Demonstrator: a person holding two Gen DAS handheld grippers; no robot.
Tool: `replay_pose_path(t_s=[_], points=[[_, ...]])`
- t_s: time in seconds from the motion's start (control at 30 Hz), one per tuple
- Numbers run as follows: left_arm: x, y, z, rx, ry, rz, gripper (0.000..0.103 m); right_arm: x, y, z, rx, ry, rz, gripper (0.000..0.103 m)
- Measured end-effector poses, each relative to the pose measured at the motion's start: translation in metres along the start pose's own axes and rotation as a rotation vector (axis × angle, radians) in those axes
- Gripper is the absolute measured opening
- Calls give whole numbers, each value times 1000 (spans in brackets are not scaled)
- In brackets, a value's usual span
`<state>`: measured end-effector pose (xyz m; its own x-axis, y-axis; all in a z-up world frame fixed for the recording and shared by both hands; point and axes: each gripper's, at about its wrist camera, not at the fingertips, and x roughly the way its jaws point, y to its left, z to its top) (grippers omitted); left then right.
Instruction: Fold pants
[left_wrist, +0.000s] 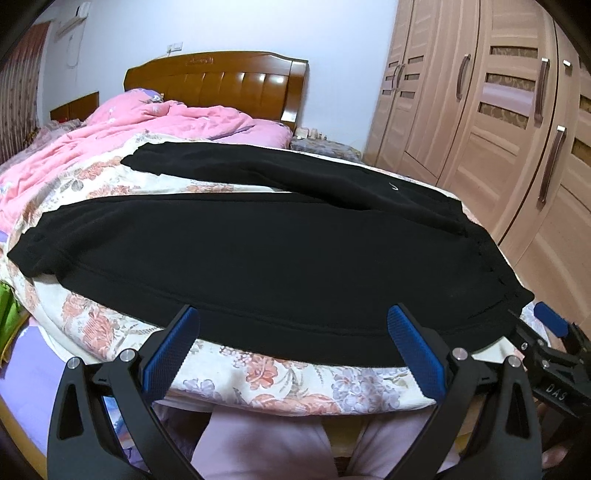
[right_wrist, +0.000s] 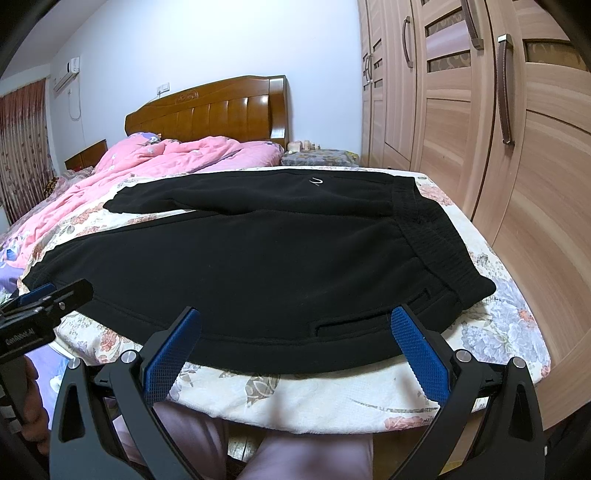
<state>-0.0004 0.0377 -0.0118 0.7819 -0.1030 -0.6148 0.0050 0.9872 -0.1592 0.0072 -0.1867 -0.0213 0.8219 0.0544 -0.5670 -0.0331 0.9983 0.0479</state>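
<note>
Your black pants (left_wrist: 258, 243) lie spread flat on the floral bedspread (left_wrist: 258, 373), waistband toward the wardrobe (left_wrist: 491, 122). Your left gripper (left_wrist: 291, 350) and right gripper (right_wrist: 295, 350) both hover spread wide at the near hem, gripping nothing.

**Pants across foot of bed**

Pants (left_wrist: 258, 251) lie flat on the bed (left_wrist: 280, 384), along its near edge, waistband (right_wrist: 436, 236) toward the right corner, legs toward the left. Quilt (left_wrist: 122, 125) bunched behind, against headboard (left_wrist: 218, 79). Wardrobe (right_wrist: 498, 147) right of bed. Both grippers, left (left_wrist: 291, 350) and right (right_wrist: 295, 350), at the near edge.
</note>
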Motion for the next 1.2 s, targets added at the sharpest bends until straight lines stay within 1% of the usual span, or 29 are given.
replay_pose_path(t_s=[0.23,0.33,0.43,0.57,0.67,0.7,0.77,0.8,0.83,0.9,0.93,0.97,1.0,1.07,1.1,1.13,1.2], points=[[0,-6,-1,20,1,26,101,1,3,-4,-6,1,-3,99],[0,-9,2,45,-9,37,101,2,4,-6,-1,1,1,99],[3,-14,6,108,-29,25,101,2,4,-6,7,2,6,99],[11,-25,15,210,-55,50,102,9,3,-7,-16,9,-3,99],[20,-31,23,253,-59,47,102,17,-4,-1,-12,52,13,99],[24,-33,26,264,-57,43,102,21,-6,4,-26,50,6,99],[35,-37,37,295,-49,42,102,32,-14,18,-50,87,3,99],[39,-38,42,304,-51,40,102,38,-16,28,-78,62,-4,99],[46,-40,52,321,-57,42,102,44,-19,36,-97,75,-11,99],[57,-42,67,343,-59,49,102,61,-27,57,-139,65,-25,99],[67,-42,81,347,-56,44,102,71,-33,68,-141,66,-17,99],[76,-41,95,347,-50,35,102,84,-41,78,-133,86,2,99],[82,-40,104,348,-43,29,102,103,-52,90,-126,128,20,99],[108,-37,137,353,-2,15,102,141,-77,116,-105,178,26,99],[125,-35,156,353,19,-5,102,151,-84,124,-92,176,36,99],[137,-33,168,358,30,-17,102,173,-101,140,-65,198,57,99],[167,-31,192,379,67,-10,101,206,-118,165,-47,219,69,99]])
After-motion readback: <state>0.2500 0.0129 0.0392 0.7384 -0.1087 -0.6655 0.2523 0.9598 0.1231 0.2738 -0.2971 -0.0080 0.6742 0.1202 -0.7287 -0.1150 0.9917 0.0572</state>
